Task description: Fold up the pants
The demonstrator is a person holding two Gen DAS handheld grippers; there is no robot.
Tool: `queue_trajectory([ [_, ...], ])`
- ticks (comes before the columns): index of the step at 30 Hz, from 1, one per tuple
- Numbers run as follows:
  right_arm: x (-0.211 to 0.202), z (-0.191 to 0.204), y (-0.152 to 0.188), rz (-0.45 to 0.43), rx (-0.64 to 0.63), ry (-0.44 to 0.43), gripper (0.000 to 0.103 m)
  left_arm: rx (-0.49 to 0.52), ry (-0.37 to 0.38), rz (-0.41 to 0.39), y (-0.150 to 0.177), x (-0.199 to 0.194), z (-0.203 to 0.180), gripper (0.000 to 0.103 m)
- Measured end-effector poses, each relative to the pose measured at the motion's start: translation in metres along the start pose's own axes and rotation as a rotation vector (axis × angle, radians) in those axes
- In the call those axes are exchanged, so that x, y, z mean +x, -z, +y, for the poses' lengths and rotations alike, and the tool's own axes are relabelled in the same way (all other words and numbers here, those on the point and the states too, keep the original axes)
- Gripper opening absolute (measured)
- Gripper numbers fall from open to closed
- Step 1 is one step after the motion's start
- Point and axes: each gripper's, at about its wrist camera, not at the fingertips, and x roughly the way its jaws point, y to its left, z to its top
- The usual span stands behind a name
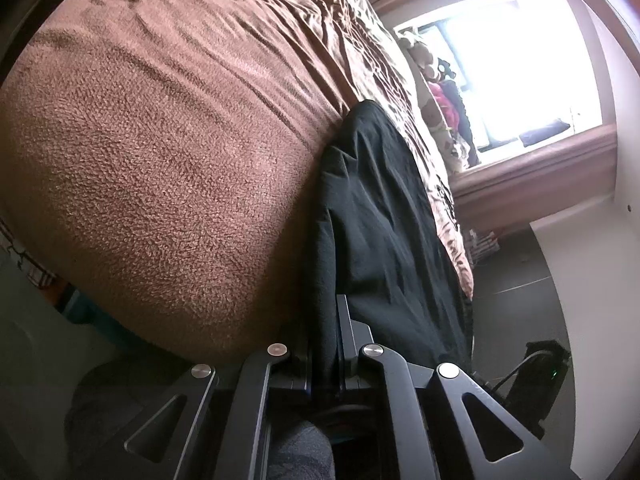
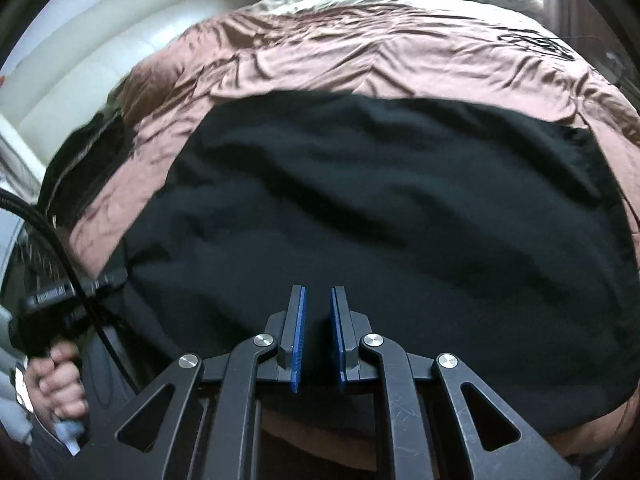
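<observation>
The black pants lie spread across a brown bedspread. In the left wrist view the pants run up from my left gripper, which is shut on a bunched edge of the black fabric; the view is rolled on its side. My right gripper hovers over the near edge of the pants with its blue-padded fingers slightly apart and nothing between them. The left gripper and the hand holding it also show at the left edge of the right wrist view.
A brown fleece blanket covers the near part of the bed. A bright window with stuffed toys on its sill lies beyond the bed. A white padded headboard stands at the left. A black cable crosses there.
</observation>
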Motion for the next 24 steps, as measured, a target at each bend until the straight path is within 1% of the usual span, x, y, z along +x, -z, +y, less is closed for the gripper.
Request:
queue_trajectory([
  [2, 0.008, 0.001, 0.004, 0.037, -0.007, -0.013, 0.01, -0.006, 0.009, 0.003, 0.0, 0.0, 0.002, 0.008],
  [4, 0.012, 0.002, 0.007, 0.072, -0.015, -0.002, 0.01, -0.005, 0.012, 0.003, 0.0, 0.0, 0.003, 0.008],
  [7, 0.012, 0.003, 0.002, 0.103, -0.03, 0.0, 0.01, 0.003, 0.007, 0.001, 0.0, -0.001, 0.003, 0.008],
  [10, 0.005, 0.002, -0.008, 0.088, -0.023, -0.009, 0.01, -0.006, 0.015, 0.003, 0.0, 0.0, 0.004, 0.008],
  [13, 0.008, 0.0, -0.027, 0.064, -0.02, 0.005, 0.01, -0.016, 0.026, 0.004, 0.0, -0.001, 0.007, 0.008],
  [17, 0.029, 0.001, -0.051, 0.076, -0.002, 0.015, 0.01, -0.031, 0.036, 0.008, 0.0, -0.002, 0.01, 0.008],
  [20, 0.048, -0.008, -0.067, 0.083, 0.021, 0.051, 0.009, -0.047, 0.045, 0.012, -0.001, -0.002, 0.013, 0.008],
  [24, 0.066, -0.018, -0.088, 0.081, 0.045, 0.069, 0.009, -0.046, 0.047, 0.013, -0.001, -0.003, 0.012, 0.008],
])
